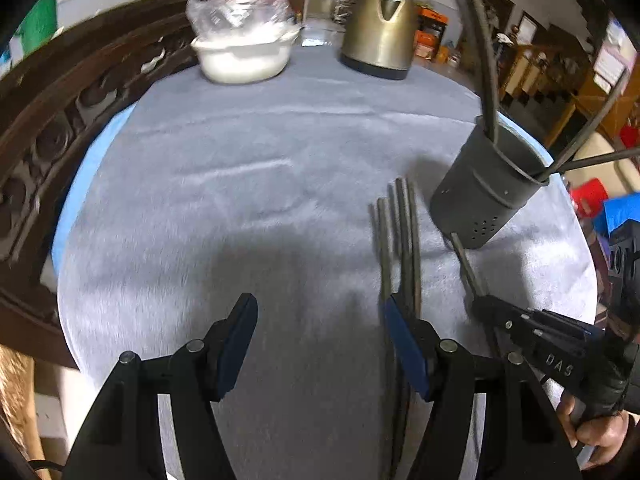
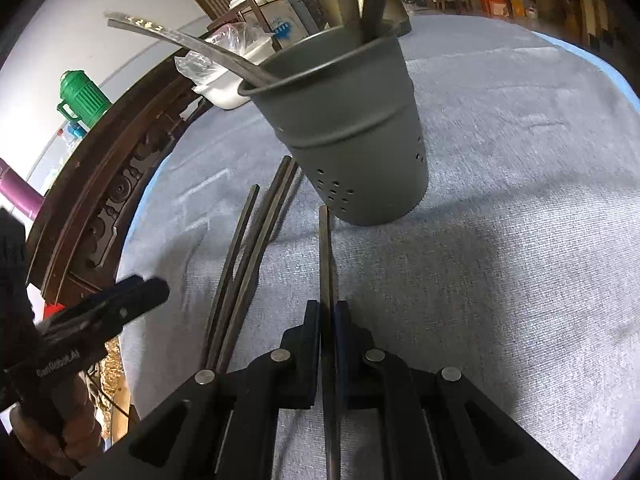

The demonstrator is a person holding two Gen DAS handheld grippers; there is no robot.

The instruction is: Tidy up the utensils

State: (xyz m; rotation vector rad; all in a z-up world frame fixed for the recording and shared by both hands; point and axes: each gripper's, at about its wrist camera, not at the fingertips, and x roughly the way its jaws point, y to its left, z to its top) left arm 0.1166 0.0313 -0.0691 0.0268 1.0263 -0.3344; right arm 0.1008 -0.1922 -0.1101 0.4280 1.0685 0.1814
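A dark grey perforated utensil holder (image 1: 486, 192) (image 2: 352, 140) stands on the grey cloth with several utensils in it. Three dark chopsticks (image 1: 402, 240) (image 2: 248, 248) lie side by side on the cloth just left of it. My right gripper (image 2: 328, 308) (image 1: 486, 304) is shut on one chopstick (image 2: 325, 256), whose tip points at the holder's base. My left gripper (image 1: 320, 320) is open and empty above the cloth; its right finger (image 1: 404, 344) sits beside the lying chopsticks.
A metal kettle (image 1: 380, 28) and a white dish covered with plastic (image 1: 244, 52) stand at the table's far side. A carved dark wooden rail (image 1: 60, 128) (image 2: 100, 200) runs along the left edge. The table edge (image 1: 580, 240) lies close behind the holder.
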